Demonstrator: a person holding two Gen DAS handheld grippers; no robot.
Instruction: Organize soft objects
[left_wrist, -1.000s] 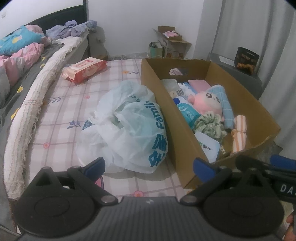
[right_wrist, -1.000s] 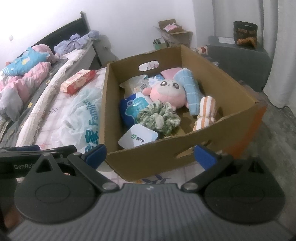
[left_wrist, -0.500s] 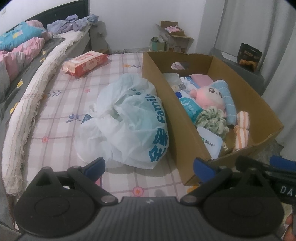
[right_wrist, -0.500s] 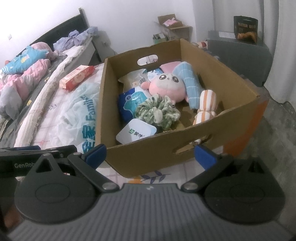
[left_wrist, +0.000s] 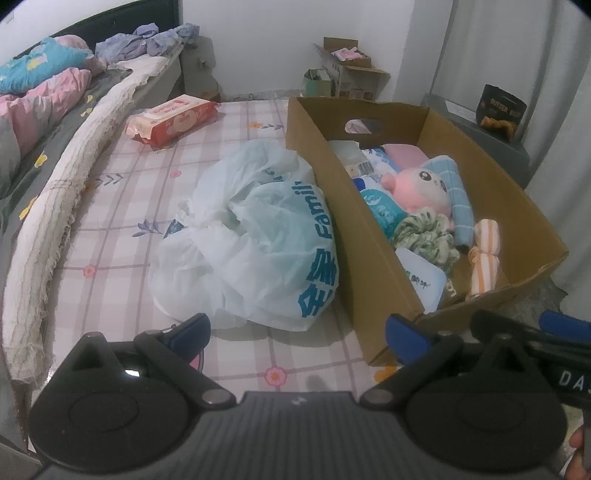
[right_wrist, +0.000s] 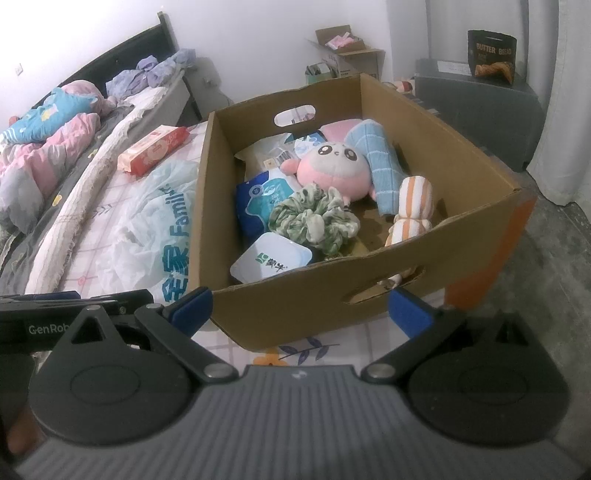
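A cardboard box (left_wrist: 373, 236) sits on a checked bed sheet (left_wrist: 122, 221). Far left of the box lies a red wipes pack (left_wrist: 170, 119), still out. Just left of the box, touching its wall, slumps a white plastic bag (left_wrist: 255, 236), also out. Inside the box: a blue pouch (right_wrist: 264, 201), green scrunchie (right_wrist: 314, 221), pink plush (right_wrist: 334, 168), blue towel roll (right_wrist: 376, 162) and striped cloth (right_wrist: 412, 210). Most sorting looks done; the pack and bag seem left. The left gripper (left_wrist: 297, 330) and right gripper (right_wrist: 301, 308) hang near the box's front, jaws apart, holding nothing
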